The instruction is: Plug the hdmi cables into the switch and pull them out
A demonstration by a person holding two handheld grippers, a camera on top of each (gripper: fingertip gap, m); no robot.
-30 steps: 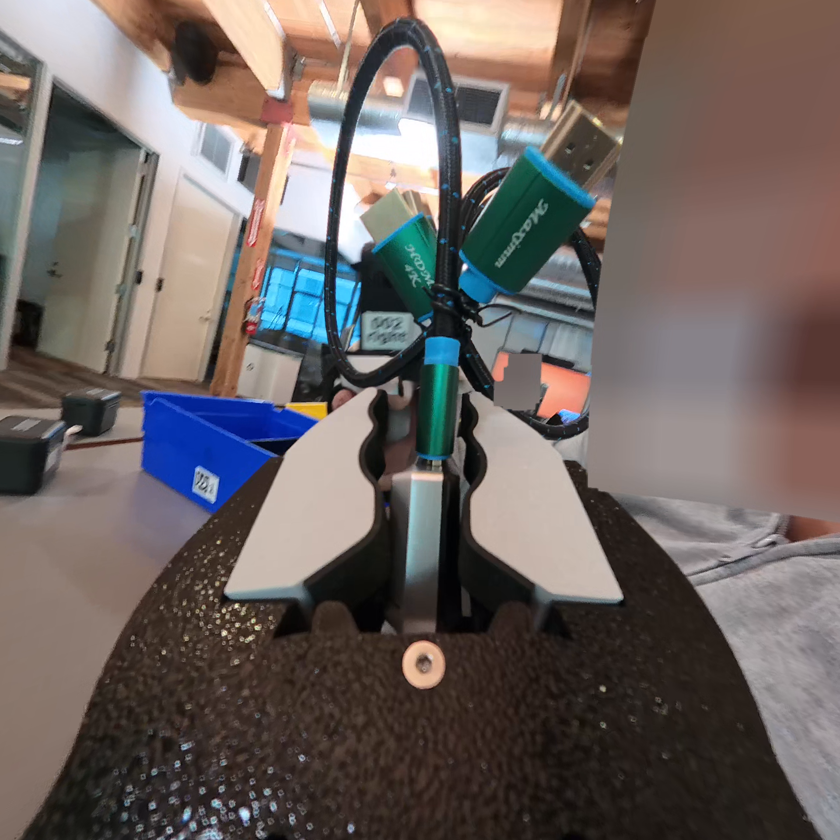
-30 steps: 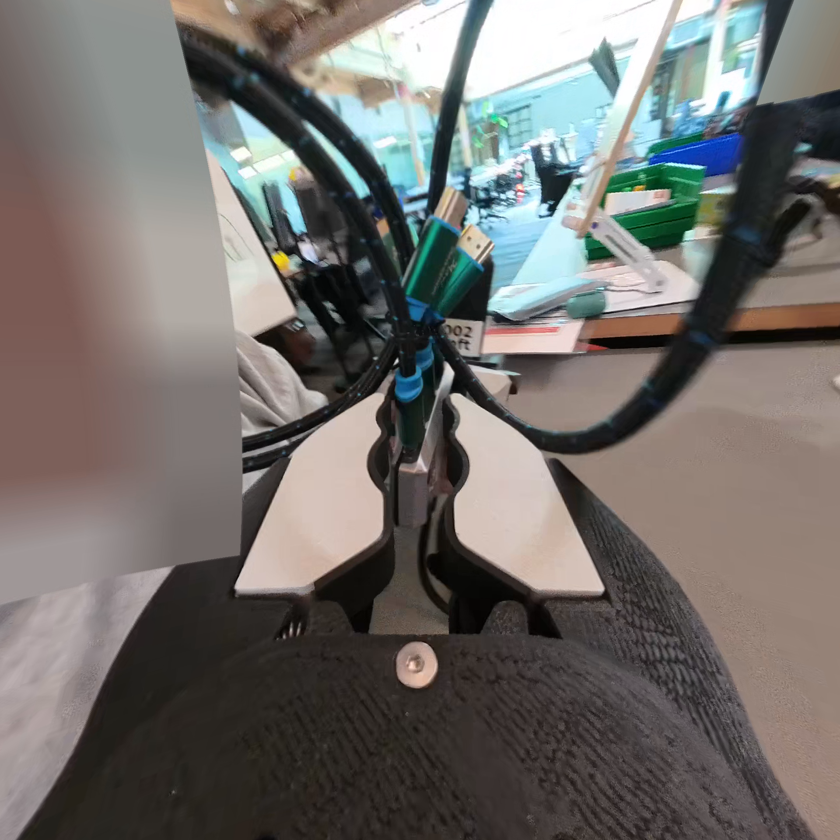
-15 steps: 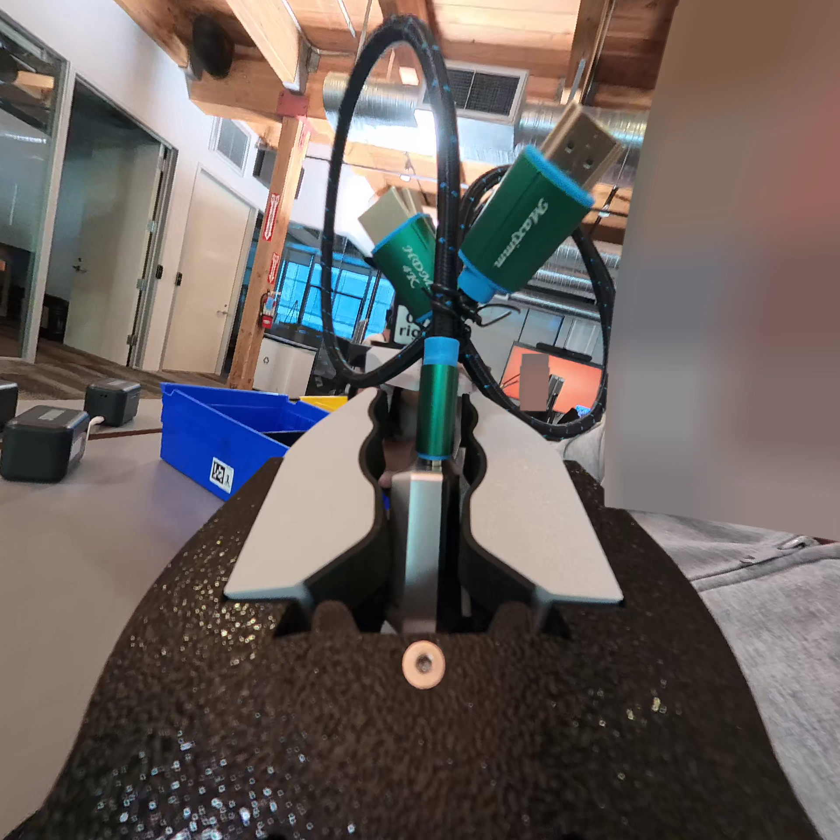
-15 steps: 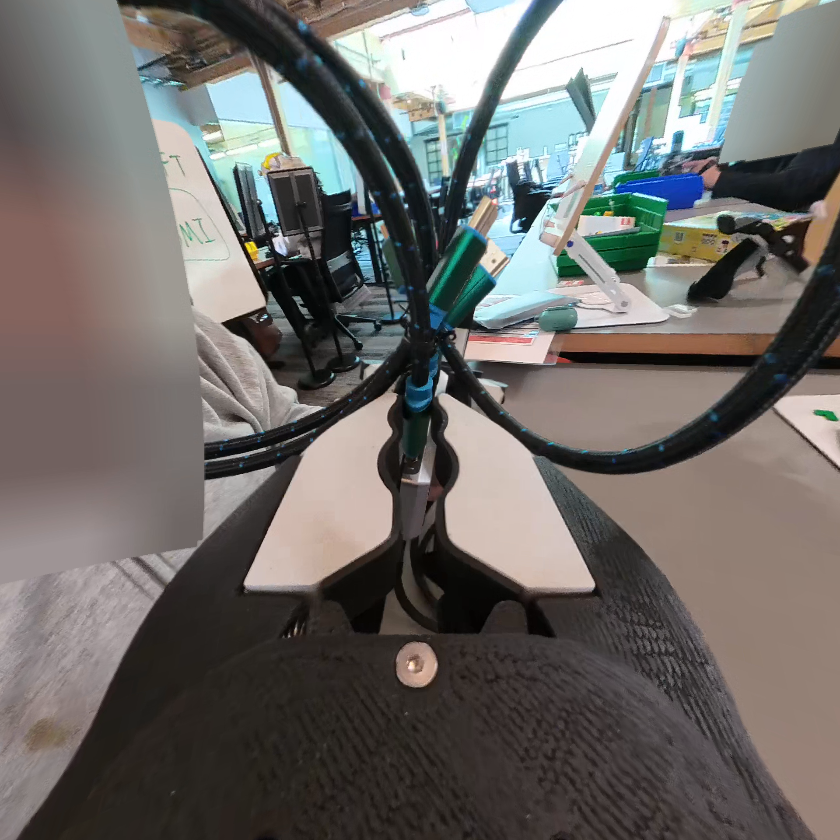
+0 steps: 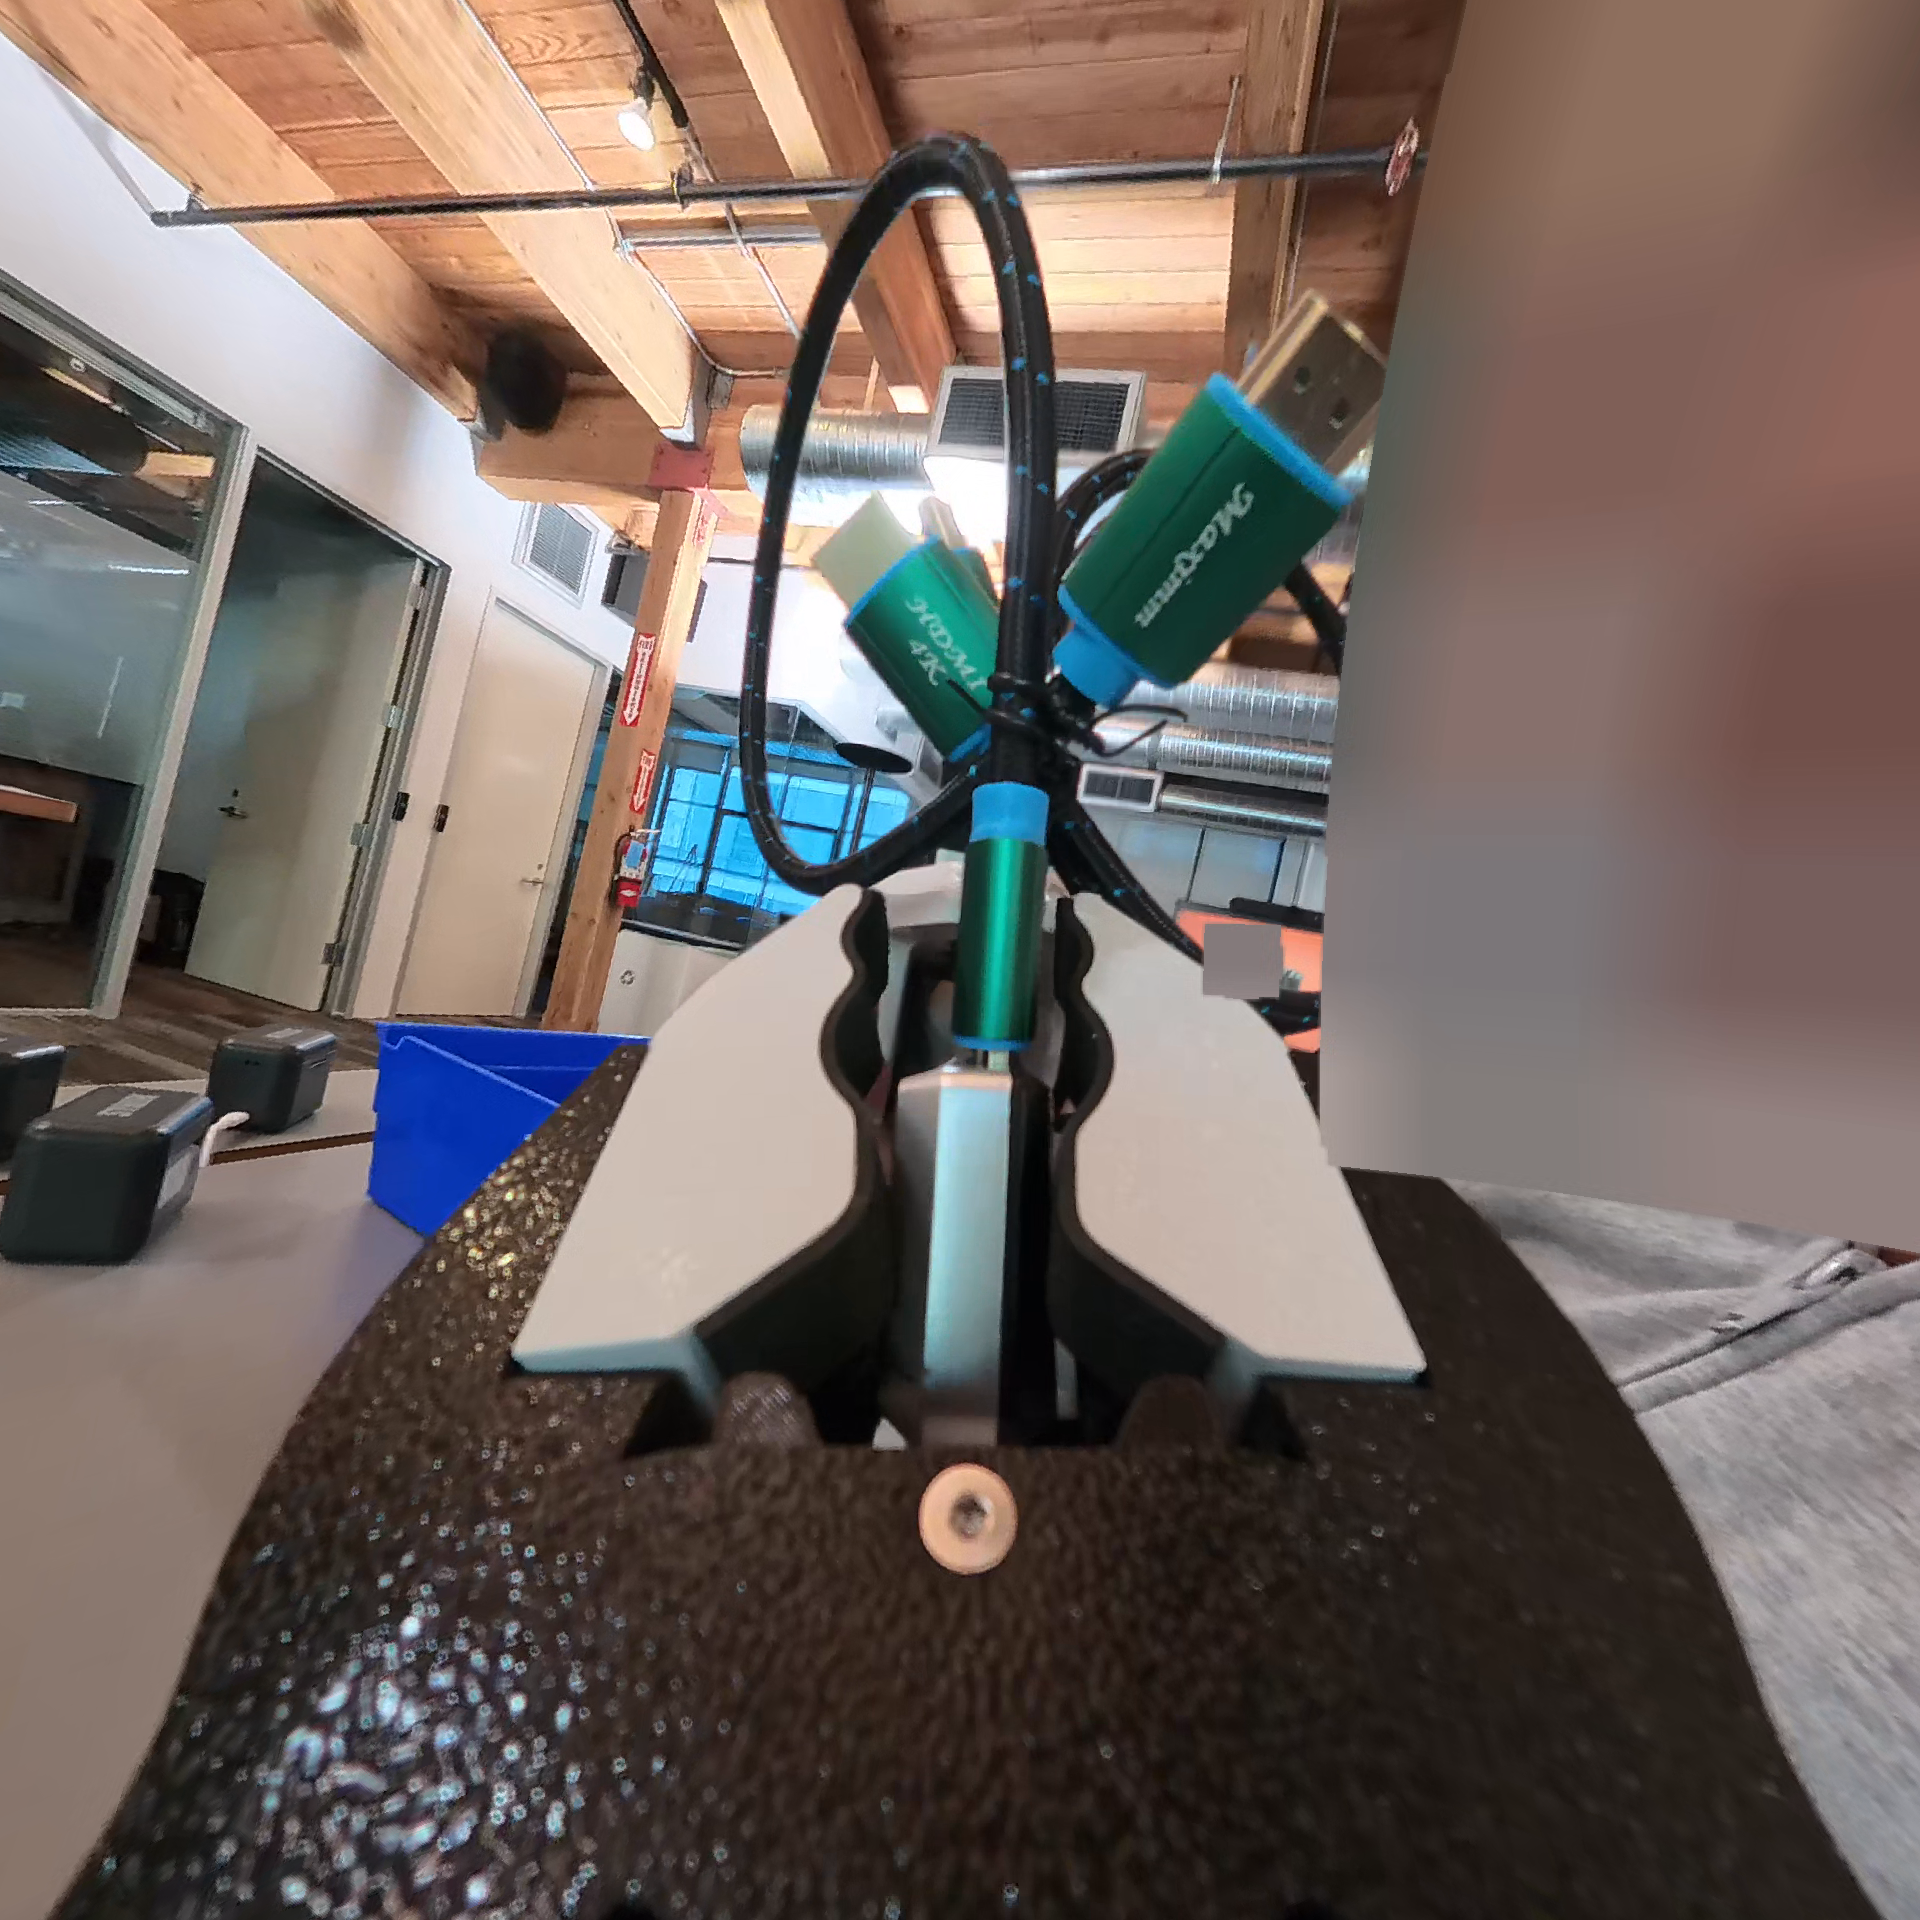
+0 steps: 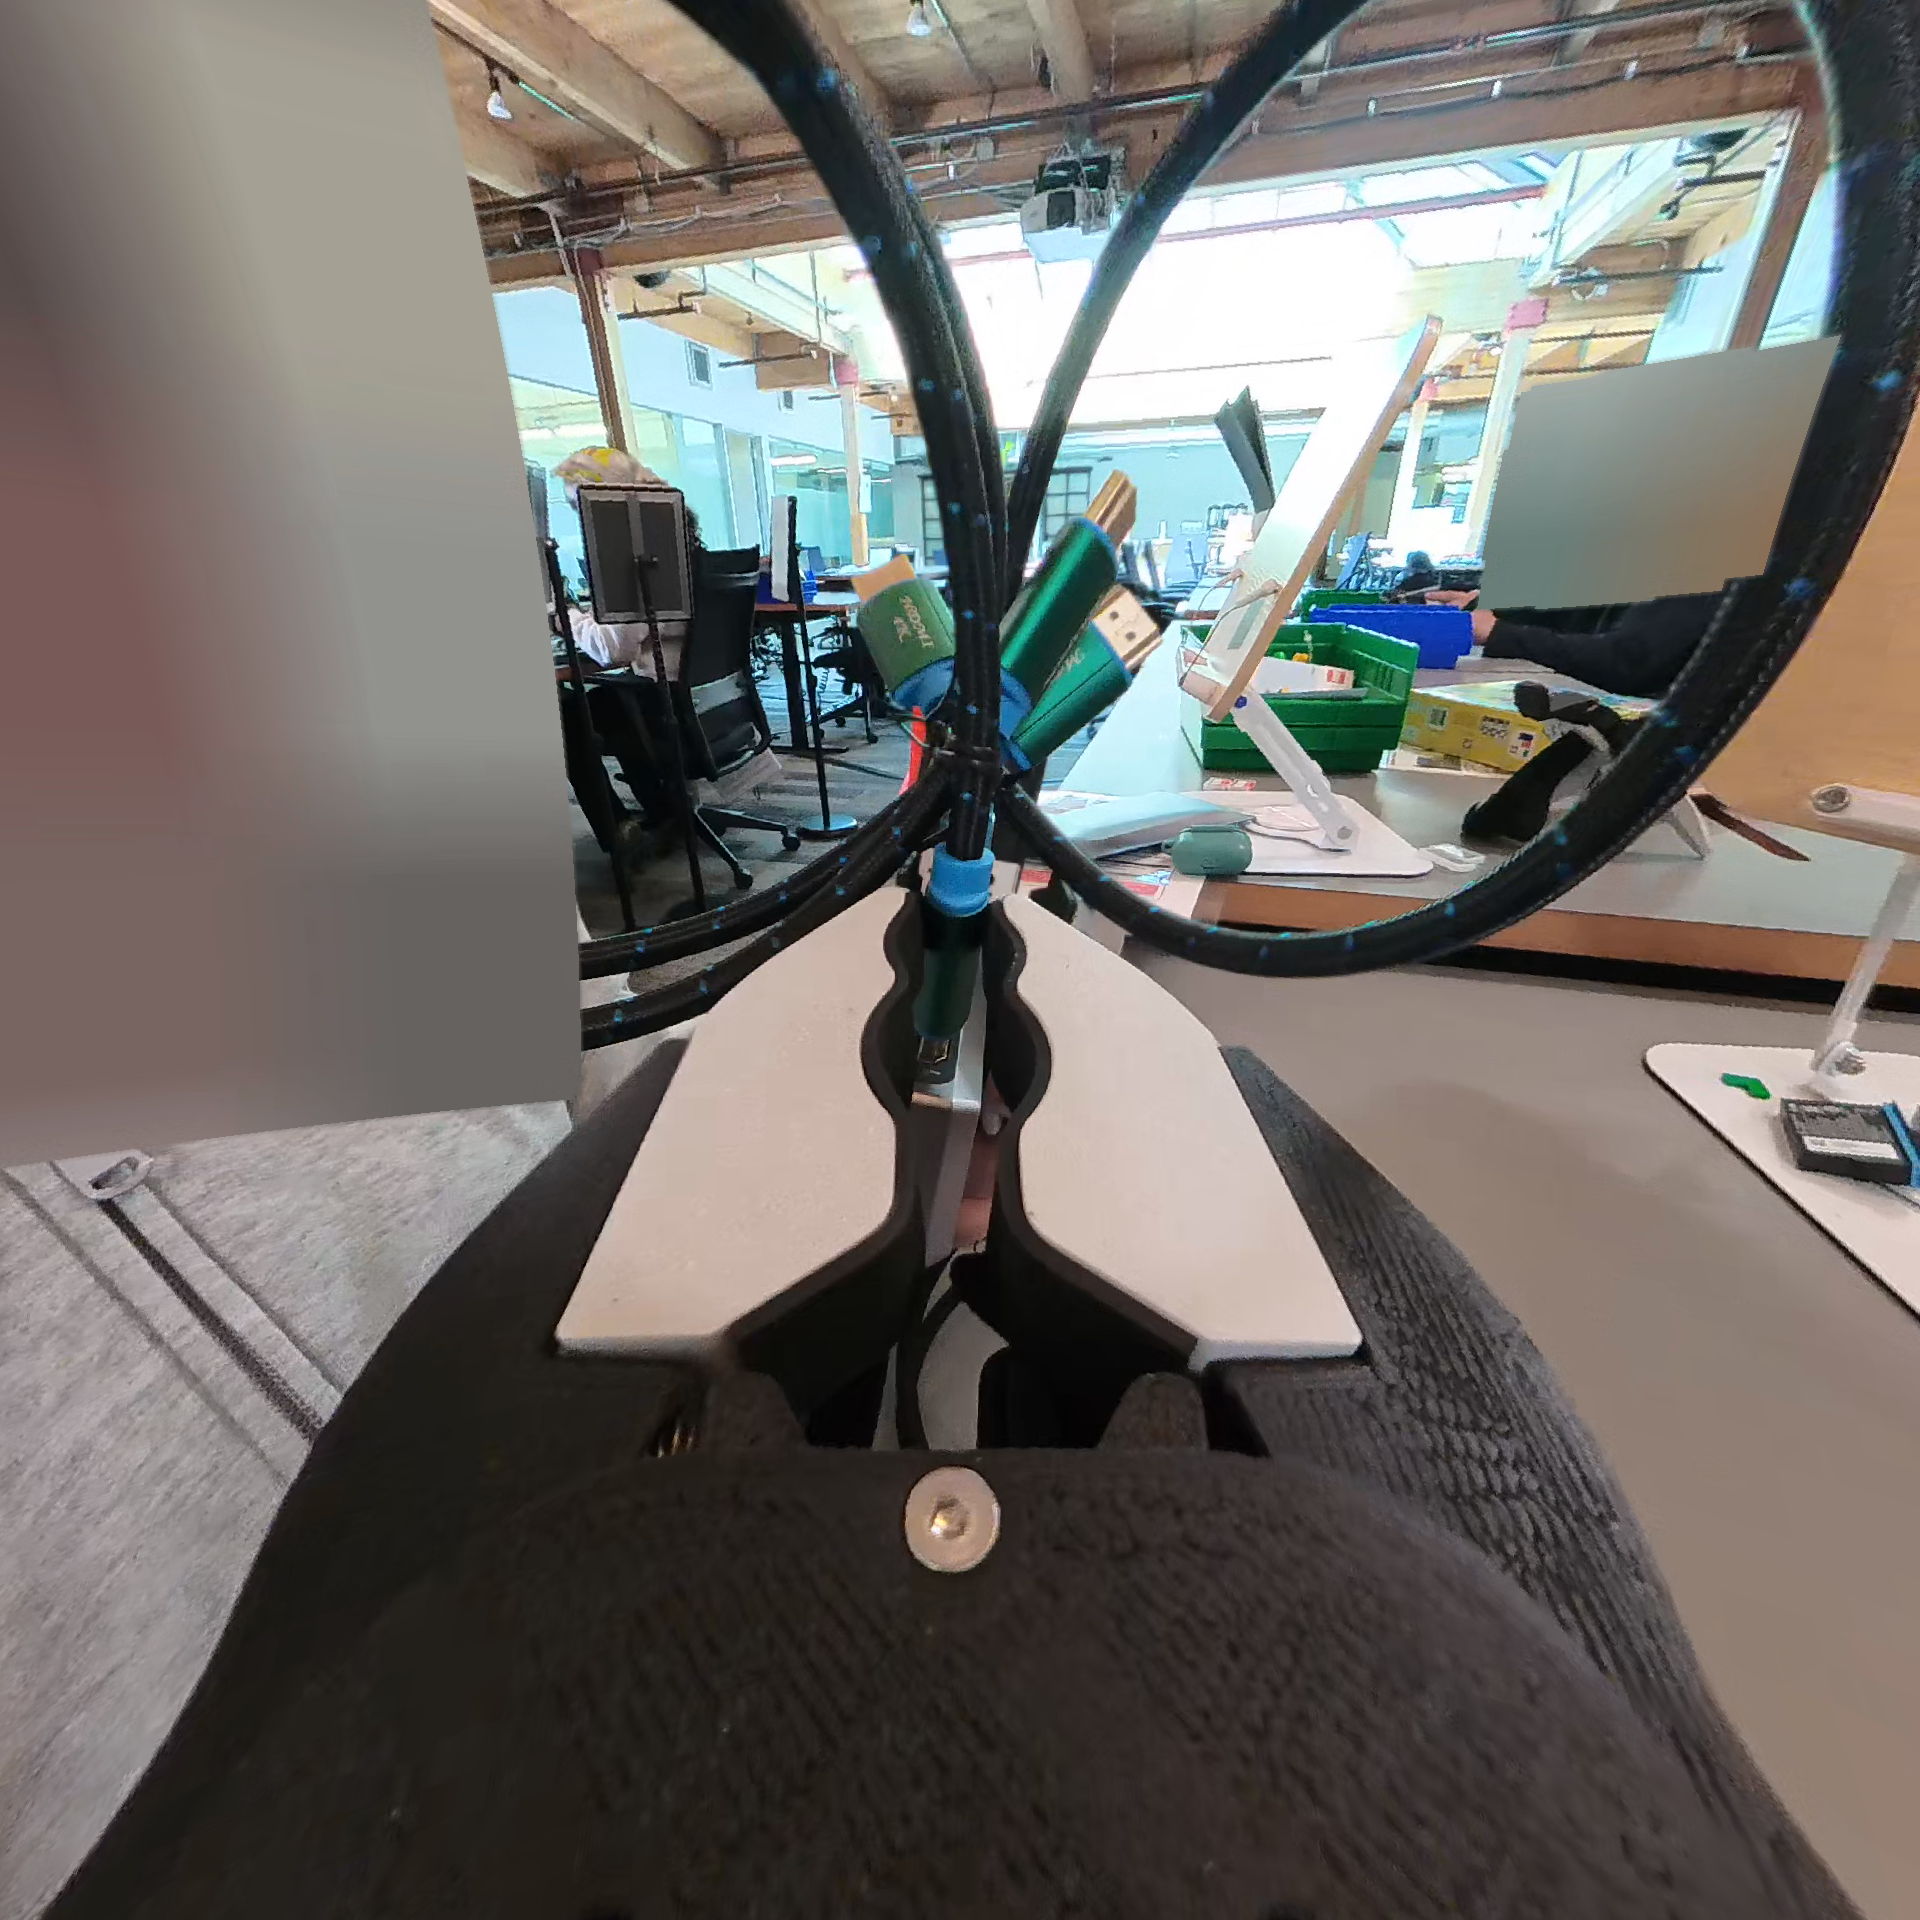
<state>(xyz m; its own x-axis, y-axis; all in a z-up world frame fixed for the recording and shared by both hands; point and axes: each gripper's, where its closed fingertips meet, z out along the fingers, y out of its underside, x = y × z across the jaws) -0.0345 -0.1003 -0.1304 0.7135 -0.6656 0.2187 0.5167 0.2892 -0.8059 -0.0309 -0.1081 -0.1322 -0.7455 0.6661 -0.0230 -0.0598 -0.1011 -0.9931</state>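
A coil of black braided cable (image 5: 1023, 436) with green connectors (image 5: 1195, 561) is tied together and held in the air between both grippers. One slim green plug (image 5: 997, 935) points down at a grey metal adapter (image 5: 961, 1195), its metal tip at the adapter's end. My left gripper (image 5: 971, 914) is shut on the grey adapter, and the plug stands between its fingertips with a gap on the left side. My right gripper (image 6: 951, 914) is shut on the green plug (image 6: 951, 977), just under its blue collar. The adapter (image 6: 961, 1091) shows behind the plug.
A blue bin (image 5: 457, 1101) and black boxes (image 5: 94, 1184) sit on the grey table (image 5: 156, 1351). A person in a grey top (image 5: 1714, 1403) is close by. A tilted stand (image 6: 1309, 582), green bins (image 6: 1309, 707) and a white mat (image 6: 1818, 1143) are to the right. Both grippers' tips are close together, under 4 cm apart.
My right fingers closed in on the green plug. Both grippers tilted upward with the cable bundle. The adapter has stayed fixed in my left grasp.
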